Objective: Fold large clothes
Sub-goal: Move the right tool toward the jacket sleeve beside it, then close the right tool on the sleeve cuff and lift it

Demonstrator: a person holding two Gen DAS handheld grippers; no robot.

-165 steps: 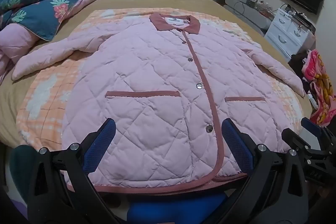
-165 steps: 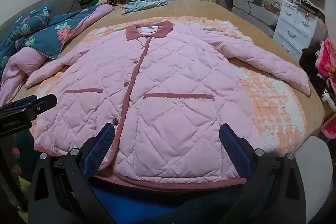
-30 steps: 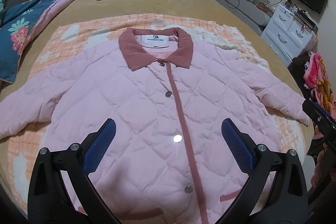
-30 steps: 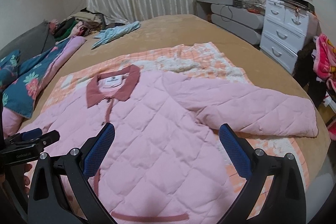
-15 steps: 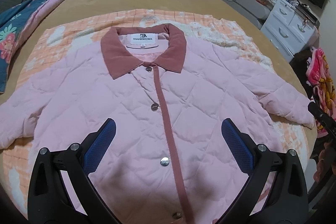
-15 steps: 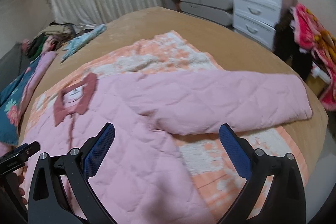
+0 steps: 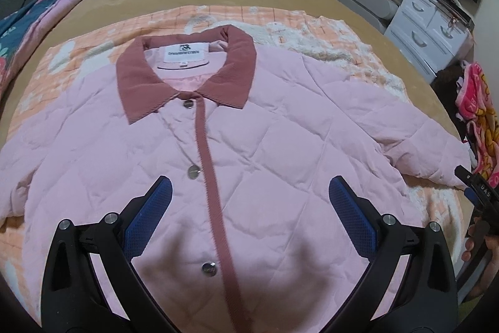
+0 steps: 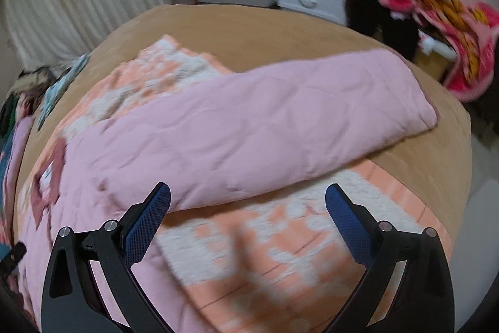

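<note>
- Both our claws gape wide, holding nothing: left gripper [image 7: 249, 202] hovers over the buttoned front of the pink quilted jacket [image 7: 265, 145].
- Our right gripper [image 8: 248, 208] hangs above the jacket's sleeve [image 8: 265, 127], stretched toward the bed [image 8: 249, 30] edge.
- Beneath lies an orange checked blanket [image 8: 280, 239].

Soft indoor light fills both fisheye views (edges bowed, corners black), the right wrist view smeared by motion blur.
</note>
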